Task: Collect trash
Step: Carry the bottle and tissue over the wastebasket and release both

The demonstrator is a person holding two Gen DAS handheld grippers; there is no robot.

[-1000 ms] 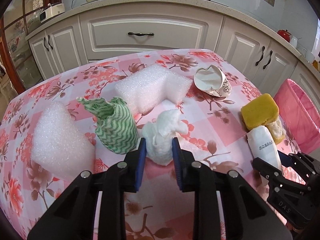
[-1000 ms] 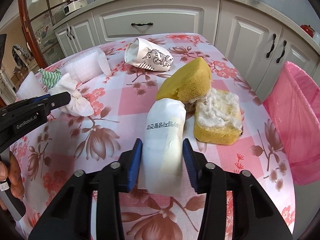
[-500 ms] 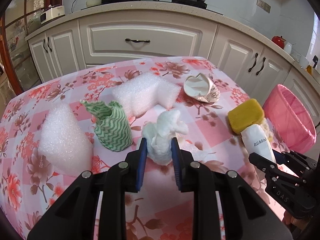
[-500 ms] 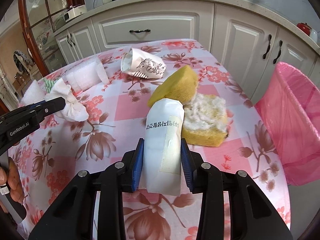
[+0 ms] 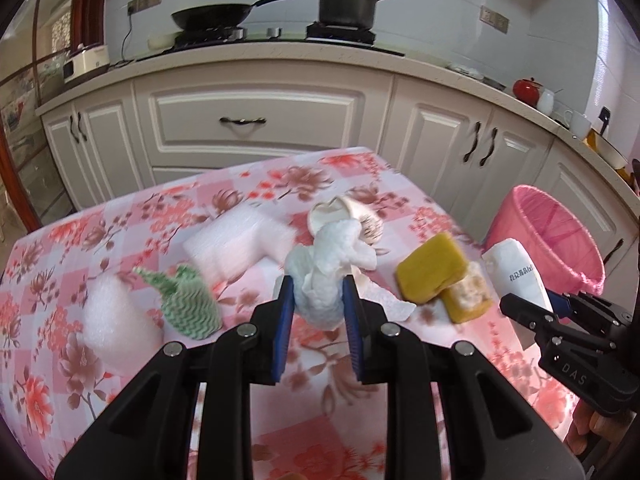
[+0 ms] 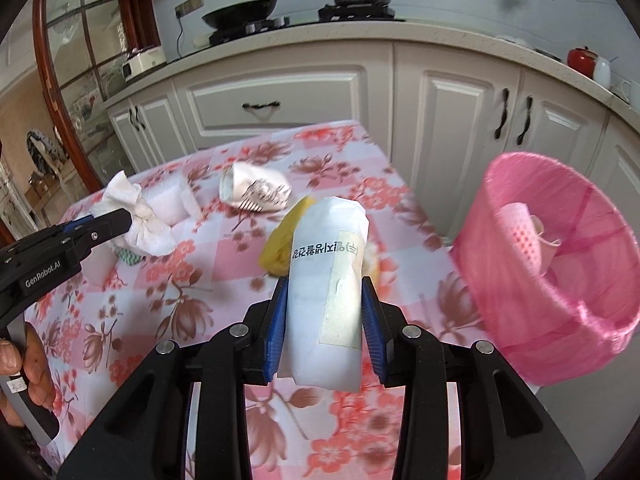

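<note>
My left gripper is shut on a crumpled white tissue and holds it above the floral tablecloth; the tissue also shows in the right wrist view. My right gripper is shut on a white paper packet with printed text, lifted above the table near its right edge; the packet also shows in the left wrist view. A pink-lined trash bin stands just right of the table, with some trash inside.
On the table lie a green-and-white cloth, two white foam pieces, a crushed paper cup, a yellow sponge and a torn sponge piece. White kitchen cabinets stand behind.
Both grippers have risen off the table with their loads, the tissue and the packet. The views tilted up, and the pink bin is now much more in view at the right.
</note>
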